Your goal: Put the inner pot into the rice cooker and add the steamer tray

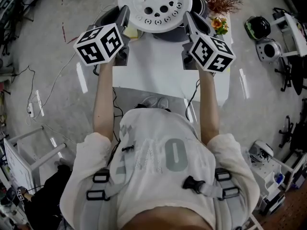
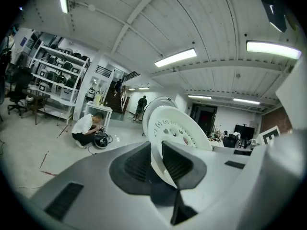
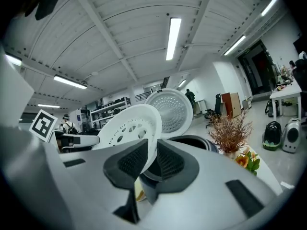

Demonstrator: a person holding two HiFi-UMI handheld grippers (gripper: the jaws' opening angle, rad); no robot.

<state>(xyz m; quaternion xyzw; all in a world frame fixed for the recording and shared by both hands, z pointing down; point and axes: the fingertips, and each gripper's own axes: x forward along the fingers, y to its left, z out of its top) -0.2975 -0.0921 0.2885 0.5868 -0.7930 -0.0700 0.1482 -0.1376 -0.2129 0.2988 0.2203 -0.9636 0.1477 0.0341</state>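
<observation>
Head view: tray [image 1: 154, 3] at top centre, held above the counter [image 1: 158, 75]. Left claw [image 1: 123, 17] and right claw [image 1: 191, 20] are each clamped on its rim.
Left gripper view: pads pinch the tray edge.
Right gripper view: same grip. Cooker [image 3: 196, 142] mid-frame, lid [image 3: 170, 109] up, pot seemingly inside already. Tray not yet seated.

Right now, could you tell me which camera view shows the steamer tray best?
The head view: nearly the whole steamer tray shows from above, holes and all, with the left gripper and right gripper clamped on its rim. Each gripper view shows it only obliquely, partly behind the jaws.
</observation>
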